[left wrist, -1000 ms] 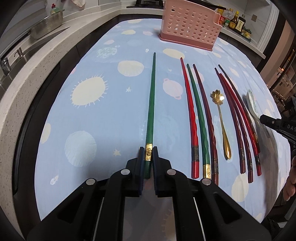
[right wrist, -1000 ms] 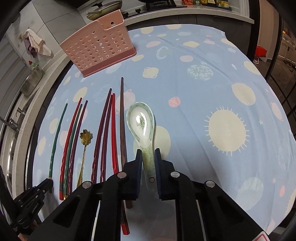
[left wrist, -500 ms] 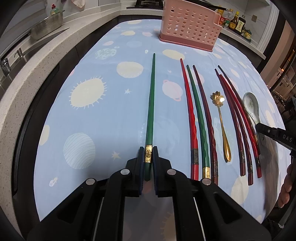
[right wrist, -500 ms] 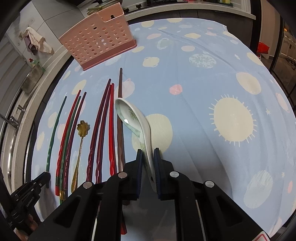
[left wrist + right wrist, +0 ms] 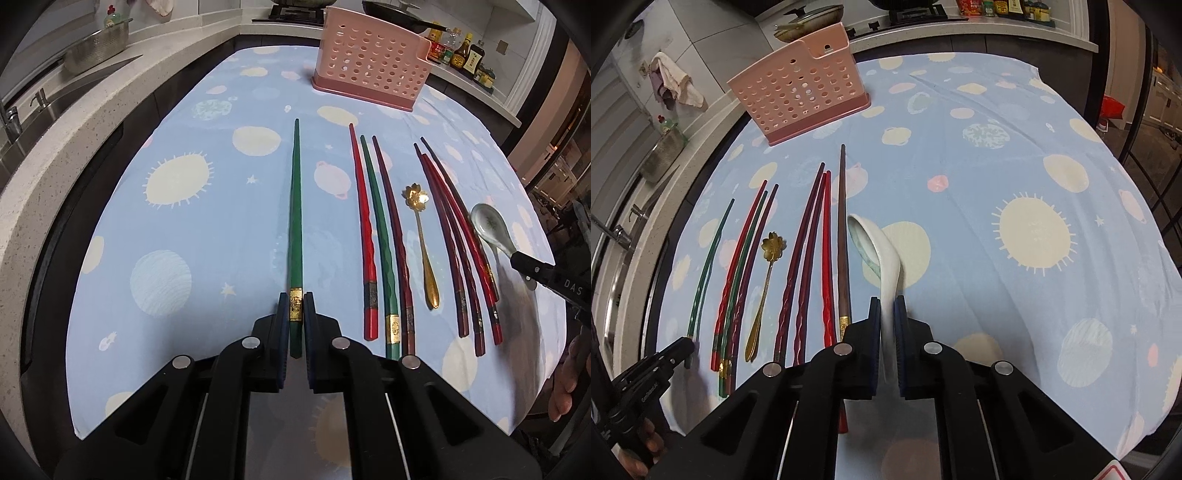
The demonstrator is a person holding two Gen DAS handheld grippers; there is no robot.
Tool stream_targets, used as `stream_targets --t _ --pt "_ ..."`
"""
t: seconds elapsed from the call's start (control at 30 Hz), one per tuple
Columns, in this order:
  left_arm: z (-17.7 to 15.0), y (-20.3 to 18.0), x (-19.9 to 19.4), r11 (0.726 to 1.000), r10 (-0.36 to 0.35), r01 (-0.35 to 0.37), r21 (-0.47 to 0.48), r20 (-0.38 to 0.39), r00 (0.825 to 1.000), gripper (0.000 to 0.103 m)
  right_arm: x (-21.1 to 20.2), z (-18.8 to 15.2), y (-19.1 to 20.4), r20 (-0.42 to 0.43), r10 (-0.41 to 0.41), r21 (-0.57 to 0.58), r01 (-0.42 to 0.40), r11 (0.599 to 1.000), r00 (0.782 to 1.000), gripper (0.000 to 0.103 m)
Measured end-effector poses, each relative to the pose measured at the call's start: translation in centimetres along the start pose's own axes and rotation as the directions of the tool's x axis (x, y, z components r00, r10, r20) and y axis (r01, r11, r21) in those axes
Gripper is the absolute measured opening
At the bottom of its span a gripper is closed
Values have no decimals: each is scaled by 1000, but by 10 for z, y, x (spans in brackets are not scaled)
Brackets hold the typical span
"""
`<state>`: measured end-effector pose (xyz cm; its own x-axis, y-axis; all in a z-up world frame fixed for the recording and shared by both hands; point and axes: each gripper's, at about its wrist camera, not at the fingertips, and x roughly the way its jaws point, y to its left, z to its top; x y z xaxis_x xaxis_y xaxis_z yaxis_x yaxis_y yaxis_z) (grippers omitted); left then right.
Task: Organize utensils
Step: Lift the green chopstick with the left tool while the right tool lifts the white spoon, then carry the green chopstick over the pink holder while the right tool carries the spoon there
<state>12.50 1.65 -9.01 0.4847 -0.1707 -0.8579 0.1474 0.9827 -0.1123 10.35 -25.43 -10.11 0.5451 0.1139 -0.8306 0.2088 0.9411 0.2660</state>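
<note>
Since a second ago the ceramic spoon [image 5: 877, 258] has tipped from lying flat onto its edge, its handle now pinched between the right gripper [image 5: 886, 308] pads. The left gripper [image 5: 295, 304] stays clamped on the green chopstick [image 5: 295, 221], which stretches straight ahead toward the pink utensil basket [image 5: 369, 70] far beyond.
</note>
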Motion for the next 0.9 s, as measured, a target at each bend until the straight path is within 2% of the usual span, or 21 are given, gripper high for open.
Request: stream_targets --t 0.27,0.53,0.7,0.9 --pt "9 -2 -38 1000 -15 16 -3 79 997 7 -33 4 6 69 10 -8 -10 1000 998 7" --pt "48 -2 -77 1000 -14 15 -4 202 979 7 -52 21 13 125 31 -30 -27 999 992 6" --pt "88 -1 -96 1000 -15 18 -7 280 960 7 -65 46 23 180 48 -56 -38 998 983 6" --pt "144 -4 -120 1000 -15 12 12 386 922 7 -68 90 36 222 85 -81 -68 994 971 6"
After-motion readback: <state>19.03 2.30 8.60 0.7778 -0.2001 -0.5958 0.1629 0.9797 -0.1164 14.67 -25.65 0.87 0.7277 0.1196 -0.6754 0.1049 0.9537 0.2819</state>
